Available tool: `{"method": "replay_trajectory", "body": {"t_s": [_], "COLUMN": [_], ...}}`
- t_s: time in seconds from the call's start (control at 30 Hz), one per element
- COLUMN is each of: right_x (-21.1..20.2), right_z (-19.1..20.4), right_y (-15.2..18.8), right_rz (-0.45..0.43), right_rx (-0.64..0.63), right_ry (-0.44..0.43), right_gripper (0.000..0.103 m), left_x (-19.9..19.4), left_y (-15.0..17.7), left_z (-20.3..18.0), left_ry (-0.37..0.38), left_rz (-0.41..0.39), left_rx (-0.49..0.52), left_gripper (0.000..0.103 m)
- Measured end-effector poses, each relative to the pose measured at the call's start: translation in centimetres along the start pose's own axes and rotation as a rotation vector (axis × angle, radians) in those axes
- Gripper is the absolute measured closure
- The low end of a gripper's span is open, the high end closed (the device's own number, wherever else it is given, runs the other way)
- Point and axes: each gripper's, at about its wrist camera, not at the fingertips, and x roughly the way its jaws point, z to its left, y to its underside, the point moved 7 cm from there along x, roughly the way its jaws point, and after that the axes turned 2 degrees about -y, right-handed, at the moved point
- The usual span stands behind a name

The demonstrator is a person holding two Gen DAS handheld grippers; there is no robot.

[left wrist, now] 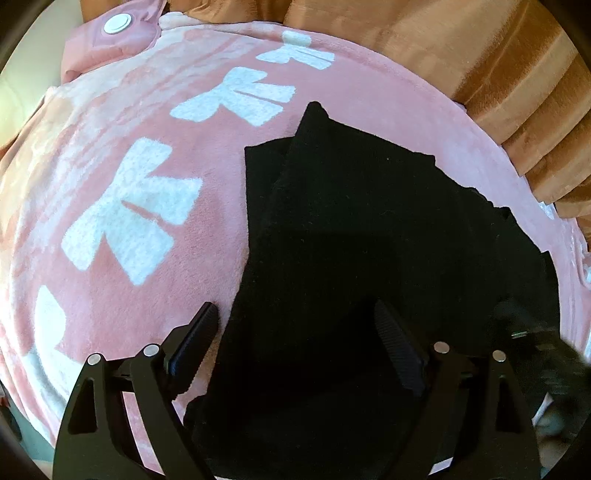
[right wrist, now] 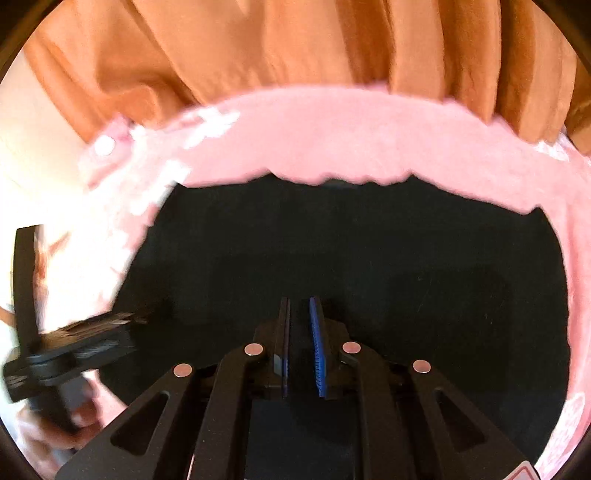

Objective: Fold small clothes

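A black garment [left wrist: 351, 221] lies folded in layers on a pink blanket [left wrist: 92, 295] with white bow shapes. My left gripper [left wrist: 295, 306] hangs just above the garment's near left edge, jaws wide open, nothing pinched; one finger is over the blanket, the other over the black cloth. In the right wrist view the garment [right wrist: 369, 240] fills the middle. My right gripper [right wrist: 299, 301] points down into it, its pads almost together with black fabric filling the narrow gap. The left gripper [right wrist: 74, 343] shows blurred at the left, a hand [right wrist: 55, 424] beneath it.
Orange pleated fabric [left wrist: 480, 55] runs along the blanket's far and right edges, and it [right wrist: 258, 44] also shows at the top of the right wrist view. A pink flap with a white snap button [left wrist: 117, 23] sits at the far left corner.
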Motion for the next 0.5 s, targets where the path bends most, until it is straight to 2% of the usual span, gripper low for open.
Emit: {"method": "replay_trajectory", "body": {"t_s": [0.03,0.1,0.17,0.27,0.4,0.47,0.5], "right_x": [1.3,1.0,-0.3,-2.2,0.0,0.3,0.2], "right_z": [-0.4,-0.4,-0.3,0.4,0.4,0.5,0.5], "right_y": [0.3,-0.1,-0.5,-0.3,1.6,1.5,1.5], "right_rz": [0.018,0.019,-0.009,-0.046,0.055,0.038,0.038], "right_rx": [0.004,0.022,0.062,0.036,0.003,-0.016,-0.017], "right_ry": [-0.009,-0.008,-0.037,-0.059,-0.033,-0.031,-0.033], "right_gripper": [0.091,0.094,0.091,0.091,0.09,0.091,0.09], "left_x": [0.0,-0.2,-0.6,-1.2,-0.7,-0.6,-0.7], "left_y": [0.1,0.2,0.5,1.1,0.9,0.8,0.7], "left_z": [-0.1,0.1,0.5,1.5,1.6,1.4,1.3], "left_ry": [0.0,0.023,0.061,0.166,0.176,0.171,0.164], "left_rz": [0.0,0.009,0.023,0.051,0.032,0.028,0.028], "left_rx": [-0.001,-0.02,-0.065,-0.15,-0.143,-0.138,-0.135], "left_gripper": [0.019,0.019,0.019,0.017,0.016,0.017,0.024]}}
